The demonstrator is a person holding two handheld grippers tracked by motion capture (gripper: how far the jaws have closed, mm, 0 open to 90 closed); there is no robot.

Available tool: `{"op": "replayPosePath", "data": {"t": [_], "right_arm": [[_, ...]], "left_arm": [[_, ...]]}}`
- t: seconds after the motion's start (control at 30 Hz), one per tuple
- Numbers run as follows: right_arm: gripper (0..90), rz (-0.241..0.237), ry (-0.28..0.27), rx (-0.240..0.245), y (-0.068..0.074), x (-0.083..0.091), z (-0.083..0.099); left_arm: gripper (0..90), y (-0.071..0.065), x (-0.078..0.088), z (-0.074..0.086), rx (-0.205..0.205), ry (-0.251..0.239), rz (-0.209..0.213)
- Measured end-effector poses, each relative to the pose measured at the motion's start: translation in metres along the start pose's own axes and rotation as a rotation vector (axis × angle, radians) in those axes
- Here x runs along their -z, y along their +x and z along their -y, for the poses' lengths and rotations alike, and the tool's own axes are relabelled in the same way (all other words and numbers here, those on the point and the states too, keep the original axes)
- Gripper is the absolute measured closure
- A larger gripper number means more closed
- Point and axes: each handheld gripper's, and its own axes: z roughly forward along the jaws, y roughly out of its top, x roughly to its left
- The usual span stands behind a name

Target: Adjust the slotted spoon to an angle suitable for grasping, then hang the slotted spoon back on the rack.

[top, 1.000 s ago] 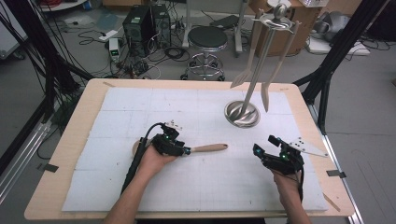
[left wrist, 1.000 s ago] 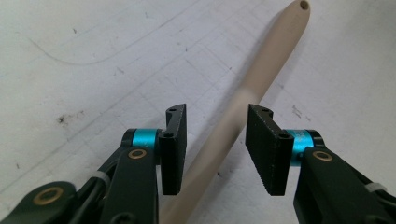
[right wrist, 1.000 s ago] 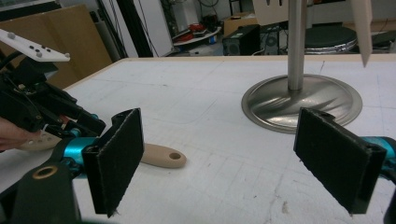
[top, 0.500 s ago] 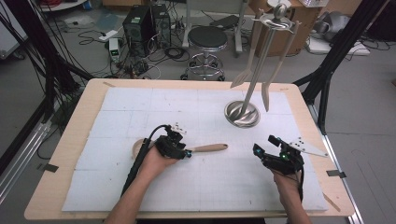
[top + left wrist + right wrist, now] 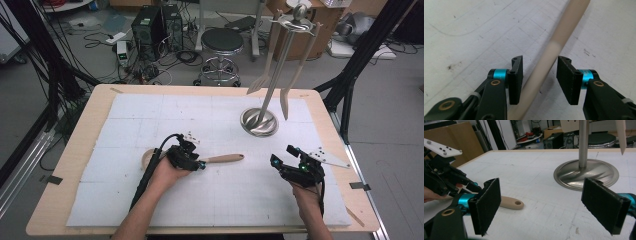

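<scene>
A pale wooden spoon point(image 5: 227, 158) lies flat on the white mat, its bowl point(image 5: 147, 158) toward the left. My left gripper point(image 5: 199, 164) straddles the spoon's handle point(image 5: 556, 42) from above. It is open, with a gap between each pad and the wood. My right gripper point(image 5: 282, 156) hovers low over the mat at the right, wide open and holding nothing. In the right gripper view, the open right gripper point(image 5: 546, 207) faces the handle's end with its hole point(image 5: 512, 203), and the left gripper point(image 5: 441, 177) shows at the left.
A metal utensil stand with a round base point(image 5: 258, 122) rises at the back right of the mat. A wooden fork-shaped server point(image 5: 265, 65) and a wooden spatula point(image 5: 295, 75) hang from it. The wooden table edge point(image 5: 75, 150) frames the mat.
My left hand has shifted slightly along the handle, so the spoon's bowl now shows behind it. The right gripper has stayed in place.
</scene>
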Motion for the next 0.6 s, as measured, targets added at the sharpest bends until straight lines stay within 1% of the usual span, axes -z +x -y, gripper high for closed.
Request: {"op": "replayPosePath", "data": {"t": [0.1,0.17,0.2,0.23,0.4,0.5,0.53,0.57,0.6], "right_arm": [[15.5,-0.002,0.002,-0.005,-0.0003,0.0006,-0.0001],[15.5,-0.003,0.003,-0.008,-0.0002,0.0004,0.0000],[15.5,-0.003,0.000,-0.006,0.0002,0.0000,-0.0001],[15.6,-0.003,0.000,-0.001,0.0003,-0.0002,-0.0003],[15.6,-0.005,0.003,-0.003,0.0009,-0.0007,-0.0004],[15.6,-0.004,0.004,-0.008,0.0001,-0.0006,-0.0001],[15.6,-0.002,0.004,-0.010,0.0001,-0.0007,0.0000],[15.6,-0.002,0.003,-0.008,-0.0002,-0.0007,-0.0001],[15.6,-0.002,0.004,-0.009,-0.0003,-0.0006,-0.0001]], "left_arm": [[58.0,-0.0043,-0.0013,0.0000,-0.044,0.004,-0.031],[58.5,-0.0080,-0.0022,0.0002,-0.083,0.009,-0.055],[59.1,-0.0087,-0.0021,0.0001,-0.097,0.011,-0.064],[60.0,-0.0087,-0.0019,0.0001,-0.099,0.010,-0.066],[62.5,-0.0084,-0.0016,-0.0001,-0.085,0.005,-0.067],[63.2,-0.0082,-0.0016,-0.0005,-0.058,0.001,-0.072],[63.7,-0.0080,-0.0009,-0.0008,-0.059,0.006,-0.078],[66.6,-0.0069,-0.0001,-0.0010,-0.049,0.005,-0.075],[70.5,-0.0053,0.0012,-0.0011,-0.029,0.009,-0.085]]}}
